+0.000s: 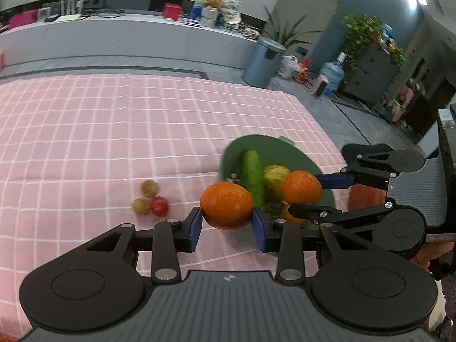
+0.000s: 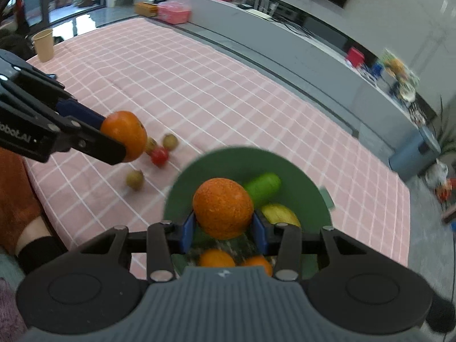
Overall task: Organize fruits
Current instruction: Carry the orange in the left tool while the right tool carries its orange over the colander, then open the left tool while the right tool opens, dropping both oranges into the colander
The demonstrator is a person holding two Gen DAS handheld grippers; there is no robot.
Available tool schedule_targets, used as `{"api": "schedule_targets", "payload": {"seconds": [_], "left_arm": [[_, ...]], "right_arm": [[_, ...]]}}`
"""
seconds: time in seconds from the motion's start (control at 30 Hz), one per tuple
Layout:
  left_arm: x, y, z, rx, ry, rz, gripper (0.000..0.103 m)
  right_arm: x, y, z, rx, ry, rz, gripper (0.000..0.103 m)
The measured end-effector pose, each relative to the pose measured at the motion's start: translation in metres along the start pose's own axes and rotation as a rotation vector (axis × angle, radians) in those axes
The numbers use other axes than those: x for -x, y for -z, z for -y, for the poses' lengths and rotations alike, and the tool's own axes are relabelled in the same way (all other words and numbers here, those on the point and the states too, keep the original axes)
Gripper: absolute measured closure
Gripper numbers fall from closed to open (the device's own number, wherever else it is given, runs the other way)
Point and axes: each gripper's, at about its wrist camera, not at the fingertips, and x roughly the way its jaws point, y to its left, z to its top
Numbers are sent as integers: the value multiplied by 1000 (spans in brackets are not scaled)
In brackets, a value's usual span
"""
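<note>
Fruits: two round orange citrus, one per gripper.
Left wrist view: left gripper (image 1: 227, 225) clamps smooth orange (image 1: 226, 205) above pink checked tablecloth (image 1: 114, 131), beside green plastic bowl (image 1: 285, 151).
Right wrist view: right gripper (image 2: 223, 228) grips rough-skinned orange (image 2: 223, 207) over the bowl (image 2: 199, 168).
Risk: grippers close together; collision could knock fruit loose, likely rolling off.

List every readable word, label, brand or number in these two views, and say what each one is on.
"obot.AI" in white, its start cut off by the picture's edge: on the black body of the left gripper, seen from the right wrist view.
The printed packaging on the far counter is too blurred to read.
A small round logo on the right gripper's grey housing is a symbol with no letters.
</note>
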Motion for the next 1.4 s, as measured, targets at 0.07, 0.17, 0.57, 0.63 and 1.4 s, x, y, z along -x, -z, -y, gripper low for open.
{"api": "schedule_targets", "payload": {"seconds": [0.07, 0.17, 0.57, 0.63, 1.4], "left_arm": [[-8, -4, 10, -27, 15, -8, 61], [-22, -12, 24, -71, 29, -28, 61], [-86, -14, 57, -182, 95, -173, 61], [-94, -14, 64, -212, 108, -185, 61], [-139, -17, 71, -273, 97, -265, 51]], "right_arm": [[0, 10, 9, -29, 3, -13, 64], [-2, 22, 18, -52, 11, -32, 64], [-23, 44, 45, -68, 0, -78, 64], [-27, 47, 52, -59, 4, -88, 64], [-40, 50, 64, 1, -15, -91, 64]]}}
